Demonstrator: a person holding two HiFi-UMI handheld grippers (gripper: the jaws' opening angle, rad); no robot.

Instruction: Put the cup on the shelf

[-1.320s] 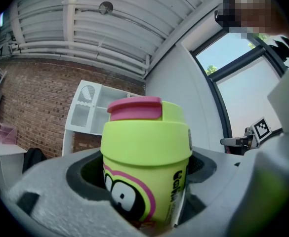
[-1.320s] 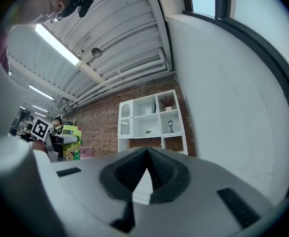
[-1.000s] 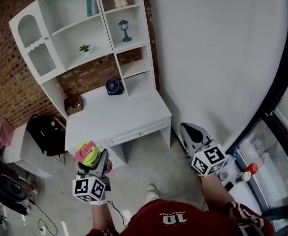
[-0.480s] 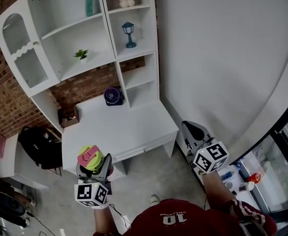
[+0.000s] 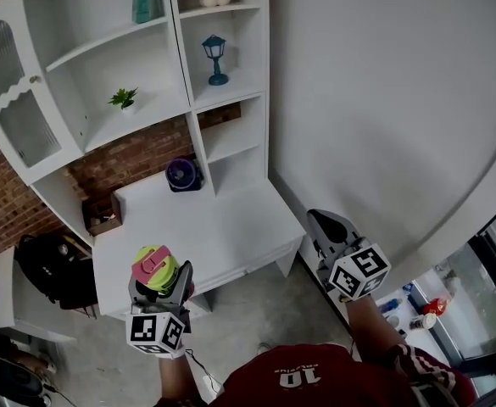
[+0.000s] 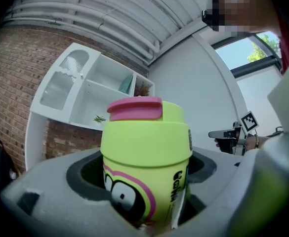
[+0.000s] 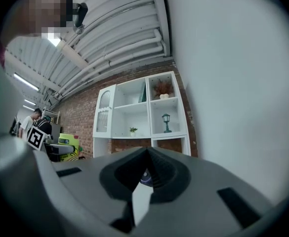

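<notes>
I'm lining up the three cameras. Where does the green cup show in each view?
Head view: cup, lower left.
Left gripper view: cup fills the centre, between the jaws.
Right gripper view: cup, small, mid left.
Shared landmark: the small green plant, in all three.

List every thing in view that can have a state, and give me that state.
cup: upright, lid on, held above the floor, not yet on the shelf
left gripper: shut on the cup
right gripper: jaws together, nothing between them
cabinet door: closed
desk drawer: closed
lantern: upright on its shelf
potted plant: upright on its shelf
</notes>
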